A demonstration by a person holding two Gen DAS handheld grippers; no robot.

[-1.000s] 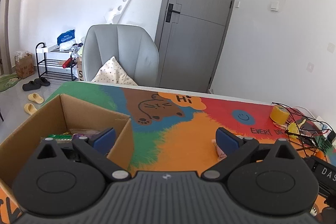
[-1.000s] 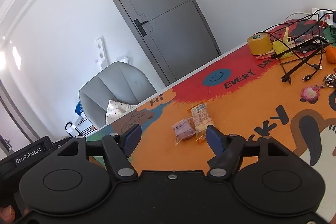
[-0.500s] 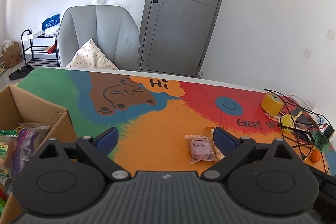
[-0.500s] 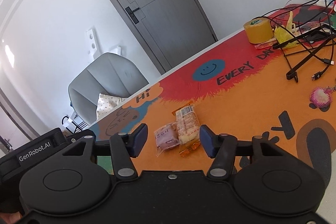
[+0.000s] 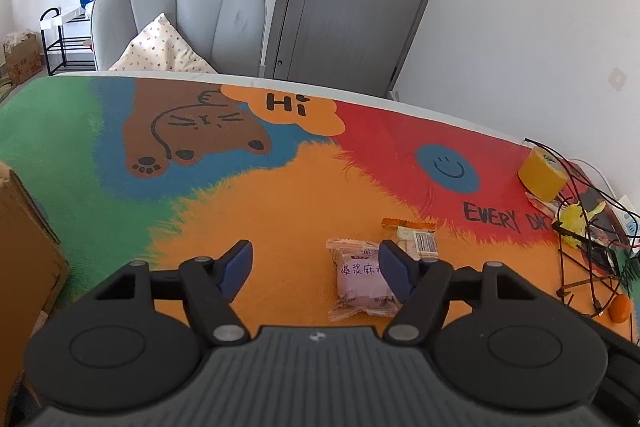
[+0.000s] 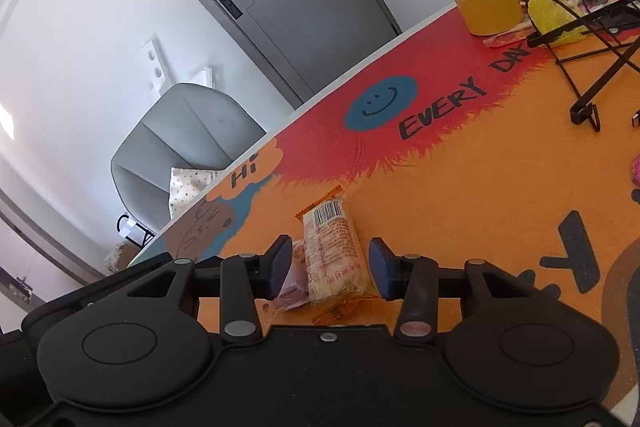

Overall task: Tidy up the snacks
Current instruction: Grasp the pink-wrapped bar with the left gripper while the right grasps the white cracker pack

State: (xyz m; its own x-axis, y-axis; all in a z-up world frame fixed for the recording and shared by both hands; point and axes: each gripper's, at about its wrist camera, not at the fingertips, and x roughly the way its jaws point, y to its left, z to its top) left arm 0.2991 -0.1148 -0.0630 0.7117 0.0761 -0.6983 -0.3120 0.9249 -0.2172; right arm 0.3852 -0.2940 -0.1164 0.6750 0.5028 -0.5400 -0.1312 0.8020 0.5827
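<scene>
At the far left edge of my left-hand view stands the cardboard box (image 5: 24, 247), on the green part of the colourful mat (image 5: 280, 211) that covers the surface. My left claw (image 5: 316, 271) hangs over the orange patch, jaws apart and just now narrowing, with nothing pressed between them; the pink snack packet (image 5: 358, 279) lies flat on the mat, partly behind the right-side pad. Just beside it, touching or nearly so, lies the orange-edged biscuit packet (image 5: 416, 239). Seen from my other hand, my right claw (image 6: 330, 269) has its jaws apart and just now closing in, the biscuit packet (image 6: 334, 255) lying between the pads; I cannot see either pad pressing on it. The pink packet (image 6: 294, 287) peeks out beside the left pad. Further right sit a roll of yellow tape (image 6: 490, 7), a tangle of black cables (image 6: 592, 39) and a small orange fruit (image 5: 621, 308).
</scene>
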